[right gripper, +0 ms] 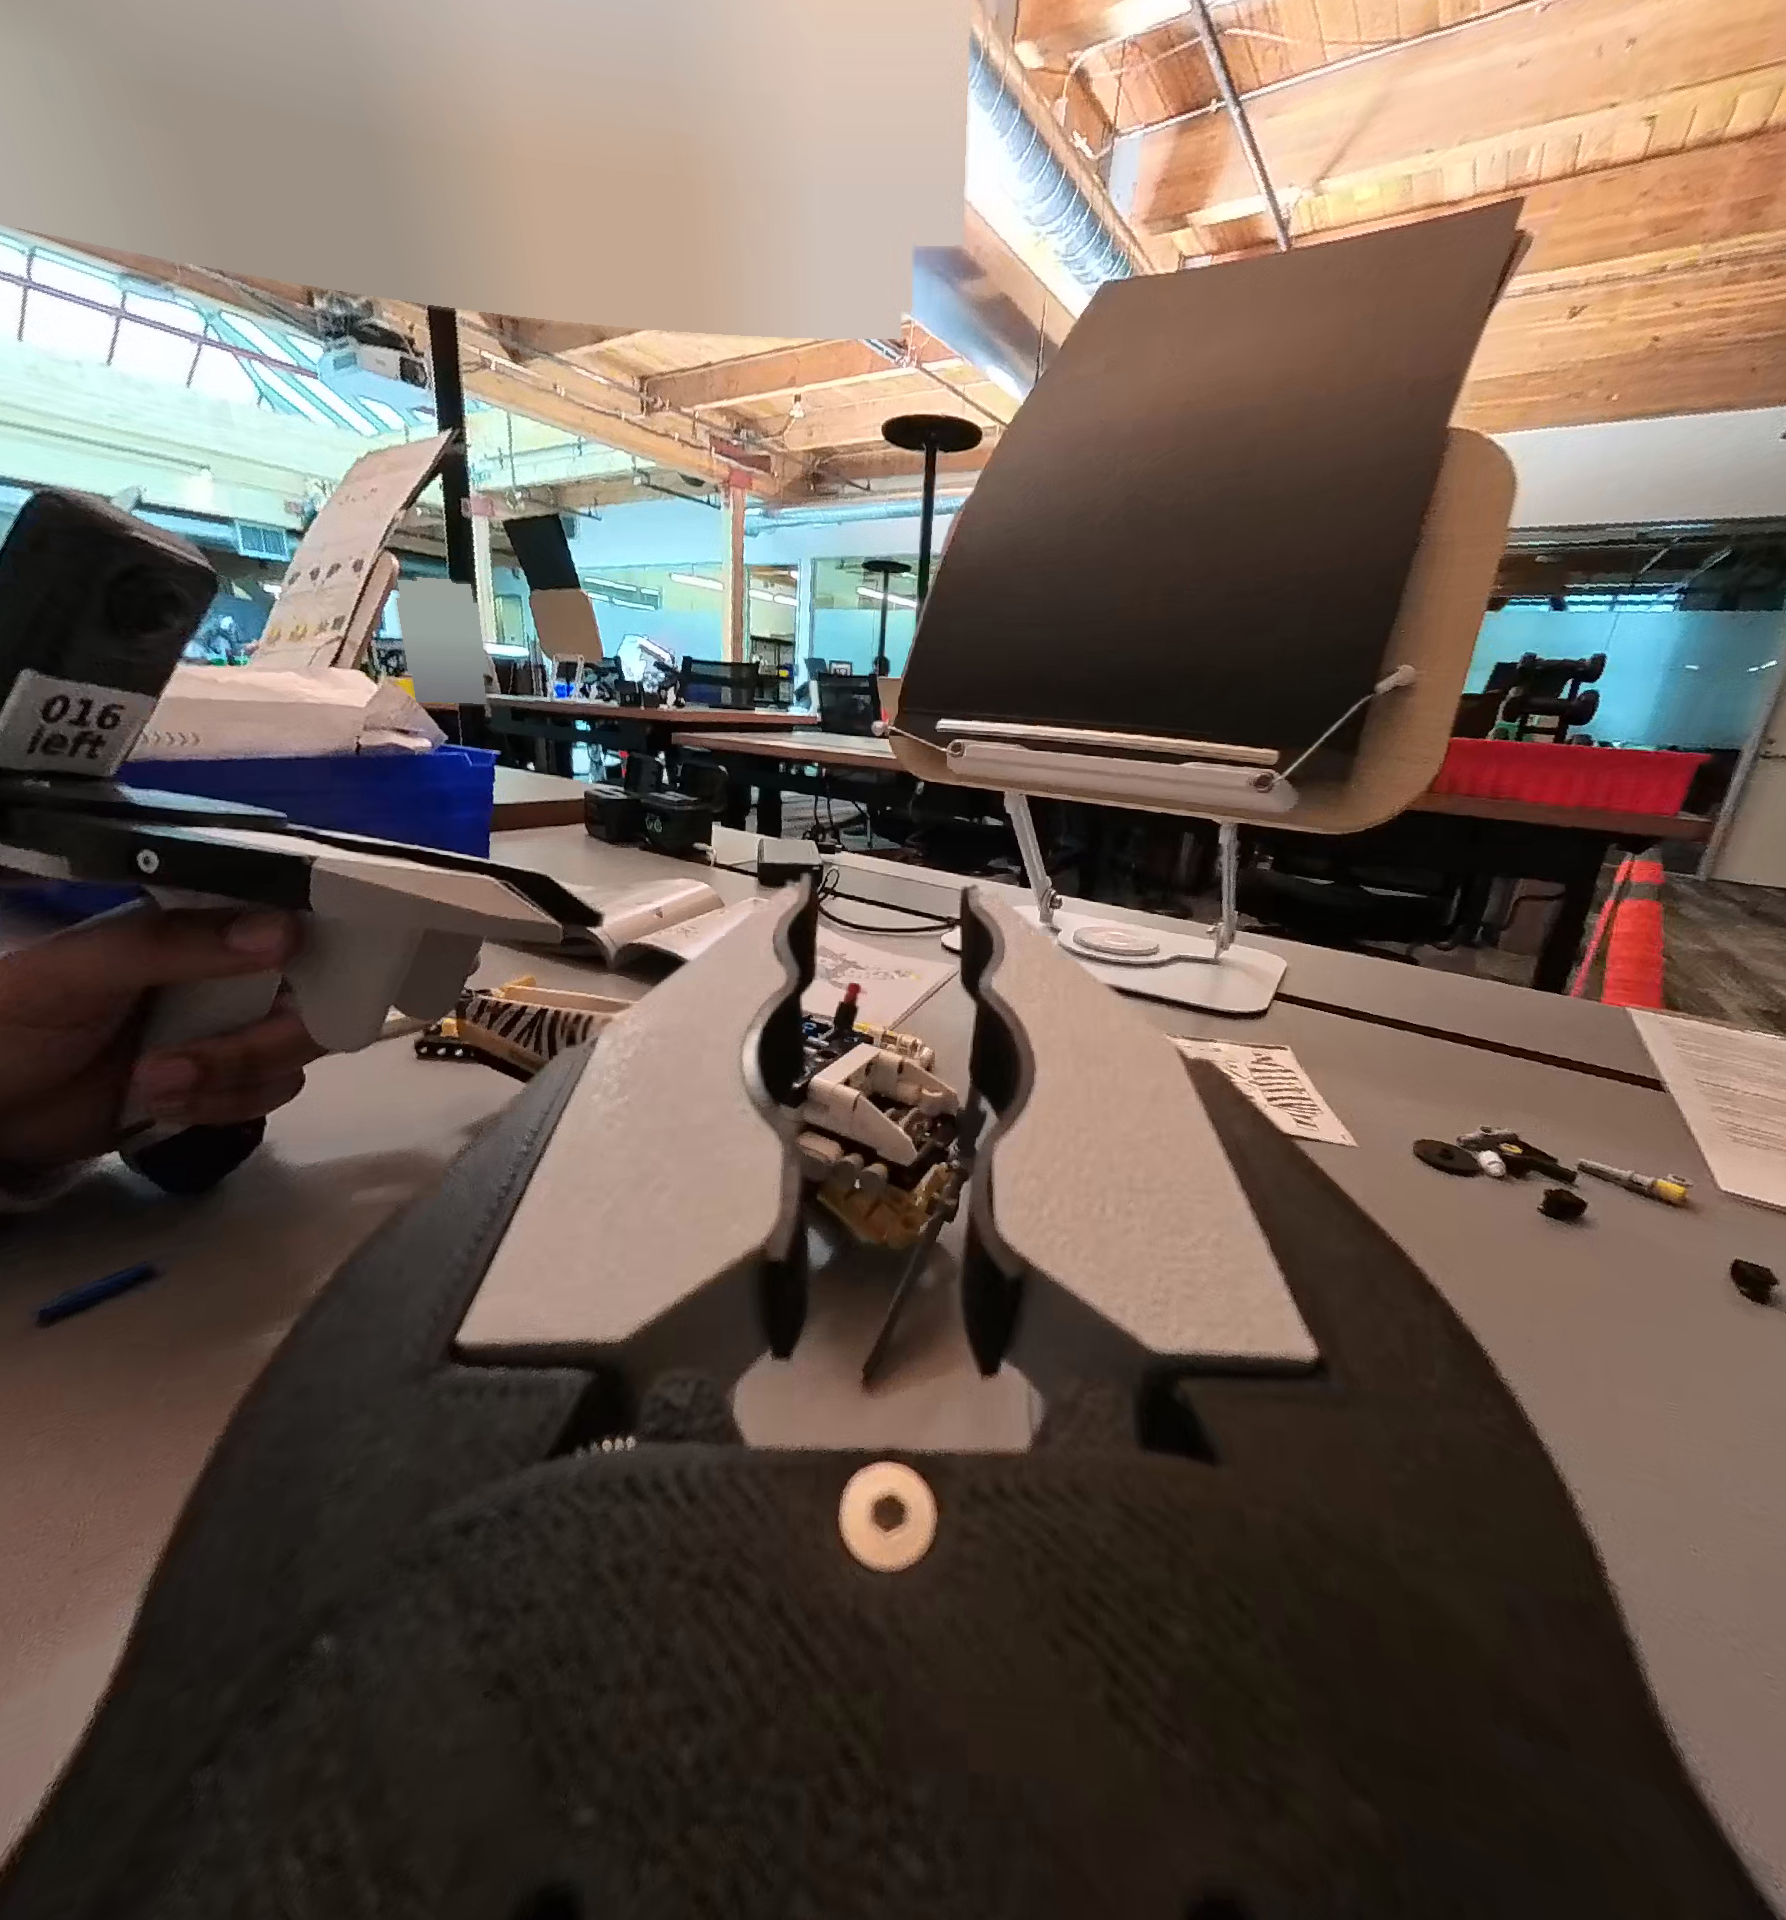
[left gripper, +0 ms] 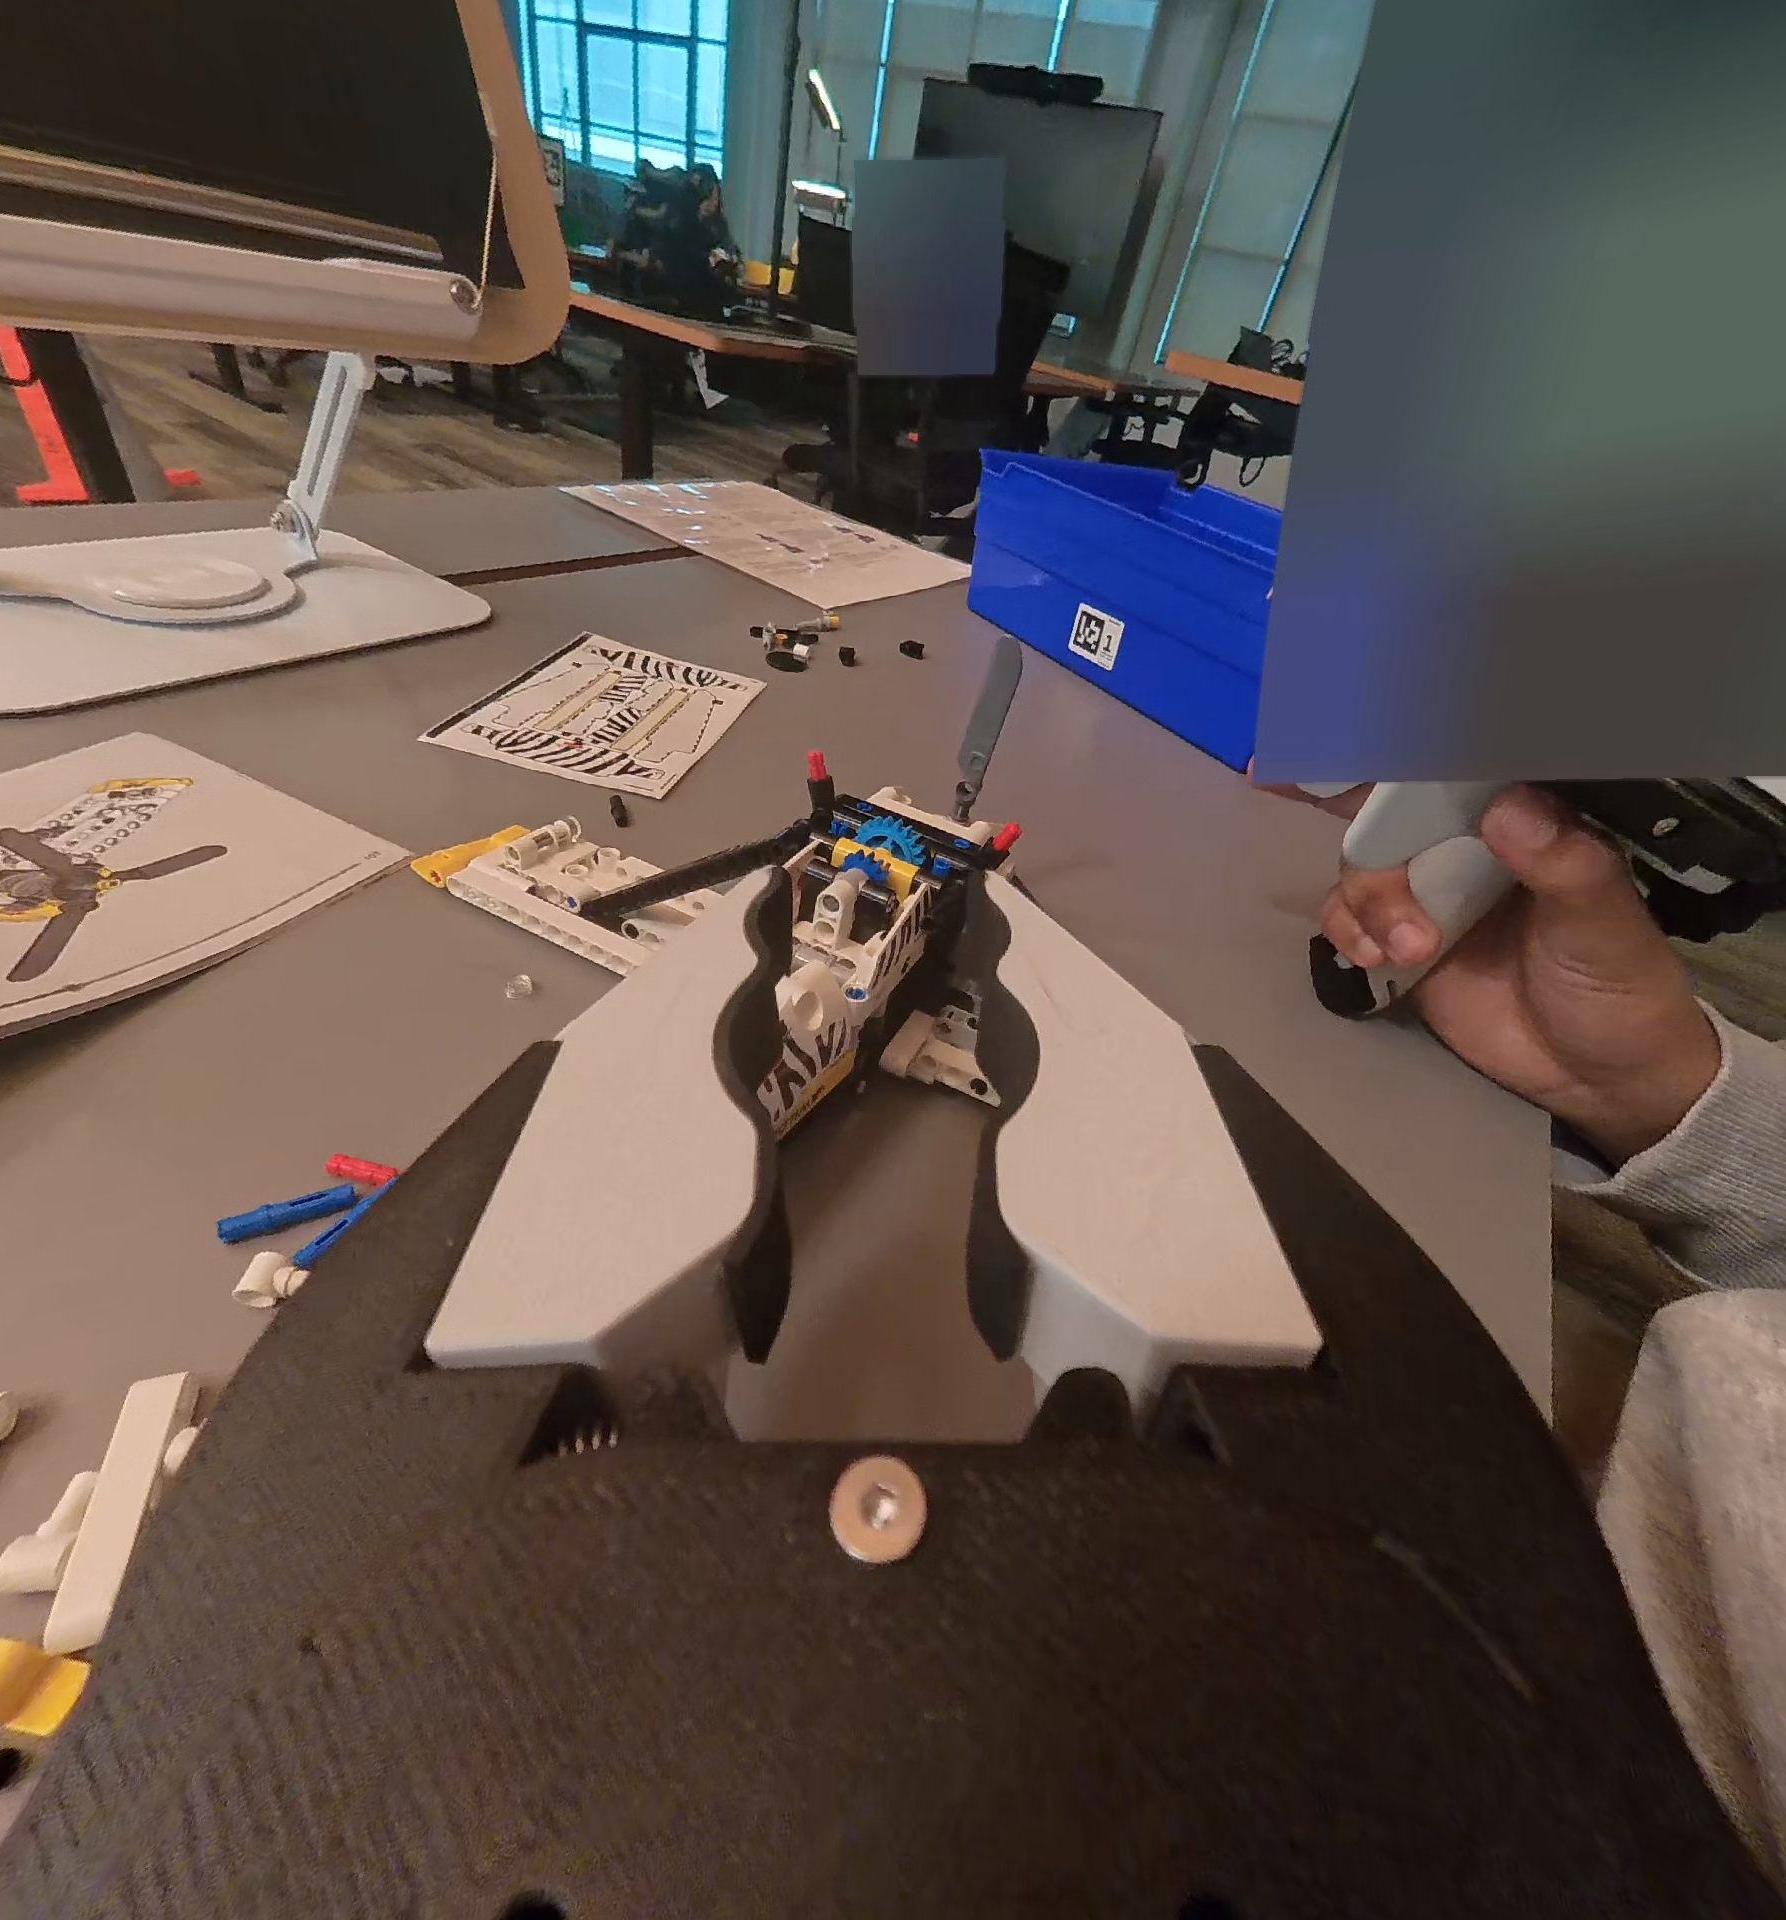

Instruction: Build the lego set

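Note:
The lego model (left gripper: pixel 847 966) is white, black and yellow, with zebra stickers and blue gears on top. My left gripper (left gripper: pixel 873 904) is shut on its sides and holds it at the table. A thin grey blade (left gripper: pixel 988 717) sticks up from the model's far end. In the right wrist view the model (right gripper: pixel 868 1117) lies just ahead of my right gripper (right gripper: pixel 887 914), which is open. The grey blade (right gripper: pixel 915 1278) runs back between its jaws without being clamped. The left gripper (right gripper: pixel 546 904) comes in from the left there, held by a hand (right gripper: pixel 89 1029).
An instruction booklet (left gripper: pixel 89 883), sticker sheet (left gripper: pixel 598 717) and white beam subassembly (left gripper: pixel 556 873) lie left of the model. Blue pins (left gripper: pixel 286 1216), white connectors (left gripper: pixel 110 1507) and a yellow piece (left gripper: pixel 11 1683) sit nearer left. A blue bin (left gripper: pixel 1117 592), book stand (right gripper: pixel 1180 623) and small parts (right gripper: pixel 1491 1153) stand around.

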The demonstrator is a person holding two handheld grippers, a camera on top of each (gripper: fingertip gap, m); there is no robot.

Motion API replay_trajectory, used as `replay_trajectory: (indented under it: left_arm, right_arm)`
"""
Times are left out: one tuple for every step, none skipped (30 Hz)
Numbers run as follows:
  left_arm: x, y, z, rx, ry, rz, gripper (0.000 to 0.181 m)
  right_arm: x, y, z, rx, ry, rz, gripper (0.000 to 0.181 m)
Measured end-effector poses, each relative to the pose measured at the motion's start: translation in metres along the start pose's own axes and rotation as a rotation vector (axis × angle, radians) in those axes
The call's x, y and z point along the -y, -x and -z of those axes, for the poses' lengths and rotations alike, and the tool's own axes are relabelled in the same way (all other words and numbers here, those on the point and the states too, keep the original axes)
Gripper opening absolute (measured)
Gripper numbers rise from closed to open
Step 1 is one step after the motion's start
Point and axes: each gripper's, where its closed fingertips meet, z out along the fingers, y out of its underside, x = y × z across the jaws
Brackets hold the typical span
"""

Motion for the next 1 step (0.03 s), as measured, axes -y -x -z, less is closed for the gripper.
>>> replay_trajectory:
  left_arm:
    - [0.0002,0.0000,0.0002,0.001,-0.002,-0.001,0.032]
  right_arm:
    - [0.0013,-0.0013,0.0011,-0.002,-0.009,-0.012,0.025]
